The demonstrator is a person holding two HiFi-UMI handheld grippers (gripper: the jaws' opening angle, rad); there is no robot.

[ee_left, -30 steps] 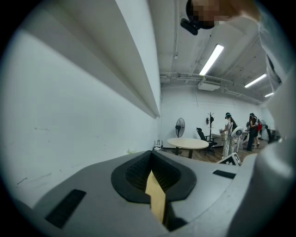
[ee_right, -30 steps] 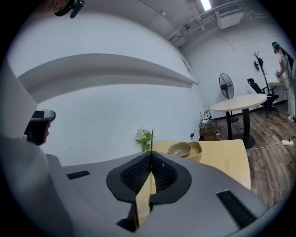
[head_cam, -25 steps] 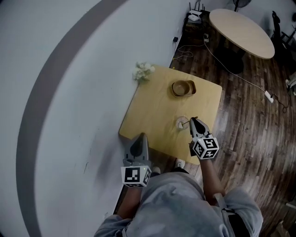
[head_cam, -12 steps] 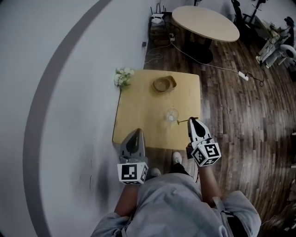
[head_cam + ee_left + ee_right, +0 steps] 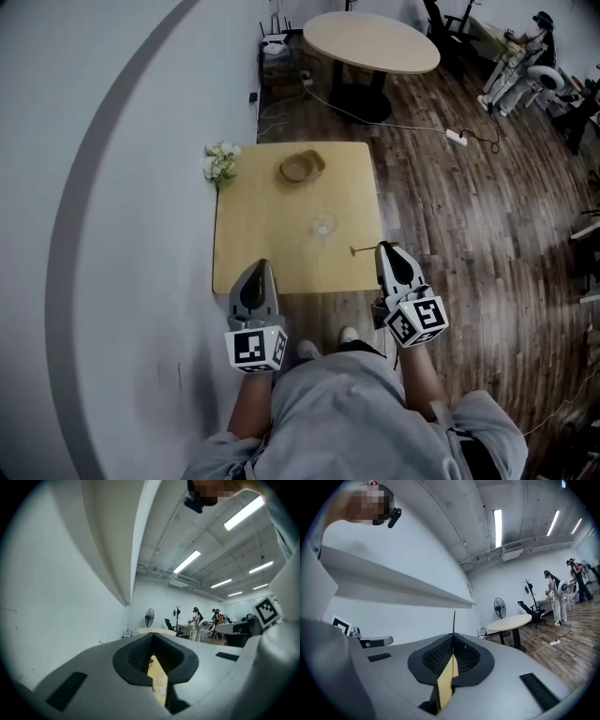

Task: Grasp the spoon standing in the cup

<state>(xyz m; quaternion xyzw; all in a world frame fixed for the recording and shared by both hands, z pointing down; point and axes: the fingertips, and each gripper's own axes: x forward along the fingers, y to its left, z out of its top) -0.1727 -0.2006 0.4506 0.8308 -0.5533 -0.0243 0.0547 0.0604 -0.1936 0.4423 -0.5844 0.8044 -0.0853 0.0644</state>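
Note:
A small clear glass cup (image 5: 322,225) stands on the square wooden table (image 5: 253,234), with no spoon in it. My right gripper (image 5: 387,251) hovers over the table's near right corner, shut on a thin dark spoon (image 5: 362,250). The spoon sticks out leftward from the jaw tips, well short of the cup. In the right gripper view the spoon (image 5: 453,620) rises as a thin line above the closed jaws. My left gripper (image 5: 255,271) hangs at the near left edge, shut and empty. Between its jaws the left gripper view shows the cup (image 5: 161,685).
A wooden bowl (image 5: 301,167) sits at the table's far side, and a bunch of white flowers (image 5: 218,161) at the far left corner by the wall. A round table (image 5: 370,42) and a power strip with cable (image 5: 456,137) lie beyond on the wood floor.
My right gripper has drawn back from the cup toward the table's near right corner, carrying the spoon out of the cup. The head view has swung, so the table sits further left.

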